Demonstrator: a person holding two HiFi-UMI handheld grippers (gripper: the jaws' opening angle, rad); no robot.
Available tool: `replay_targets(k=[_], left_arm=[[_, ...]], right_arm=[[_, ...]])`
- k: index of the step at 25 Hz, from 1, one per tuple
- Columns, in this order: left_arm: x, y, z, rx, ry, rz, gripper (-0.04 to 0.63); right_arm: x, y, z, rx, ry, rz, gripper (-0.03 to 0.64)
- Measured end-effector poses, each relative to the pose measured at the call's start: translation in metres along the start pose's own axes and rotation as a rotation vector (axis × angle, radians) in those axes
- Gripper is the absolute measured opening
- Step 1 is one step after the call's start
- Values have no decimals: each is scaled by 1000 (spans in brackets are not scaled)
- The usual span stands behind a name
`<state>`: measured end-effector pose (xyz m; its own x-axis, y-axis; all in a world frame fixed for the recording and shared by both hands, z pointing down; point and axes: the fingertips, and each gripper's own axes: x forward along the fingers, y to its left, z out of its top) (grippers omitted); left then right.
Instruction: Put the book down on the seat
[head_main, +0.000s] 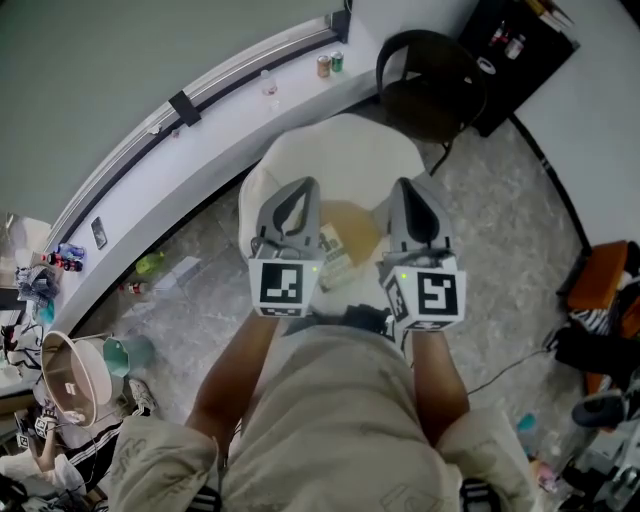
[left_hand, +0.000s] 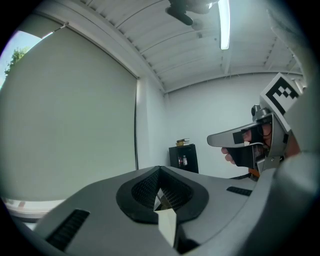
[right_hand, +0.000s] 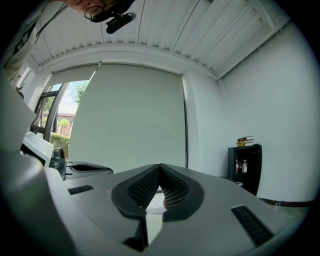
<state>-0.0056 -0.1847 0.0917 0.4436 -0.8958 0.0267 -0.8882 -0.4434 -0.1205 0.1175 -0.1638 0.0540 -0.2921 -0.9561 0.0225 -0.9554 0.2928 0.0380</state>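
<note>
Holds book (head_main: 350, 235) between left gripper (head_main: 303, 190) and right gripper (head_main: 405, 190), side by side over white seat (head_main: 340, 150). Left jaws pressed together, pinching a pale edge of the book. Right jaws likewise clamped on a pale edge. Cannot tell whether book touches seat. Black chair (head_main: 430, 85) just behind seat, two cans (head_main: 330, 63) on ledge beyond.

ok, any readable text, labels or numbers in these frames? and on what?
No legible text in any view.
book cover: some print, too blurred to read.
cans on the ledge: labels too small.
marker cubes: black-and-white square patterns, no letters.
bottles in the black cabinet: labels too small.
</note>
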Motion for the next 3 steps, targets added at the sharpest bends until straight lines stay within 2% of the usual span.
replay_targets(k=[3], left_arm=[[-1, 2, -1, 5, -3, 14, 8]], right_arm=[[0, -1, -2, -20, 6, 8, 3]])
